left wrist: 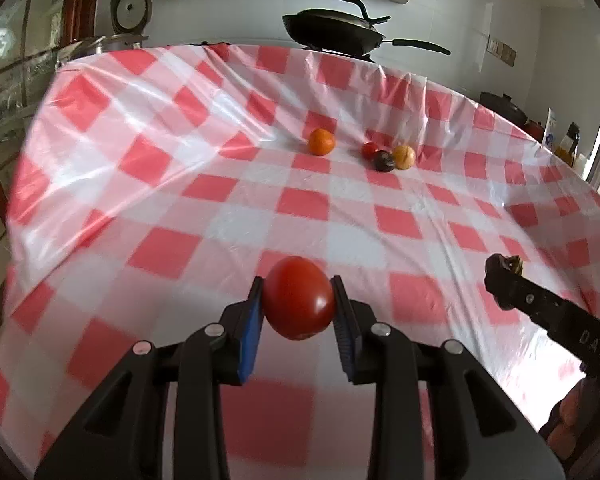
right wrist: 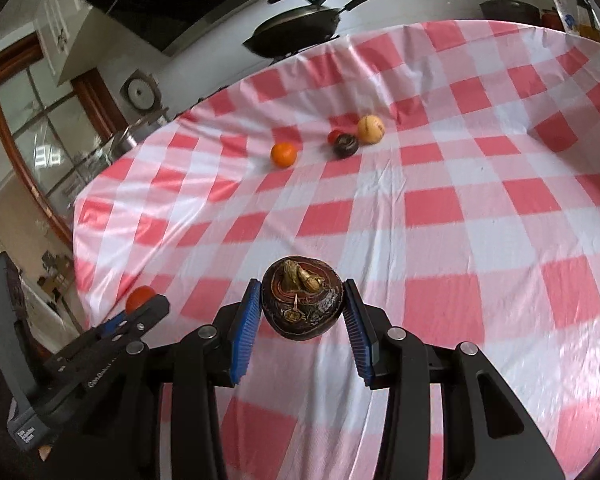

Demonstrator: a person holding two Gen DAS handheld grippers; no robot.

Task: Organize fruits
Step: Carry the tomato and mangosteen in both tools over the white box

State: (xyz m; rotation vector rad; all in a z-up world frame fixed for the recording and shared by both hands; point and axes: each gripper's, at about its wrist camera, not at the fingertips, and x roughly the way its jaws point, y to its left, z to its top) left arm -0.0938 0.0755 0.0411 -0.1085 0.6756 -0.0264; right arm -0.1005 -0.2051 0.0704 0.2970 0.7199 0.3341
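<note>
1. The left wrist view looks forward from just behind the left gripper (left wrist: 298, 300), low over the bench (left wrist: 180, 168), facing the far wall.
2. The right wrist view does likewise from the right gripper (right wrist: 302, 300), tilted leftward.
3. Both share the far fruits, the pan (left wrist: 332, 32) and each other's gripper.

The white letters "DAS" are seen printed on the black body of the right gripper (left wrist: 500, 276) where it enters the left wrist view from the right. Small white lettering is carried by the left gripper (right wrist: 142, 300) in the right wrist view, but it is too blurred to be read.
</note>
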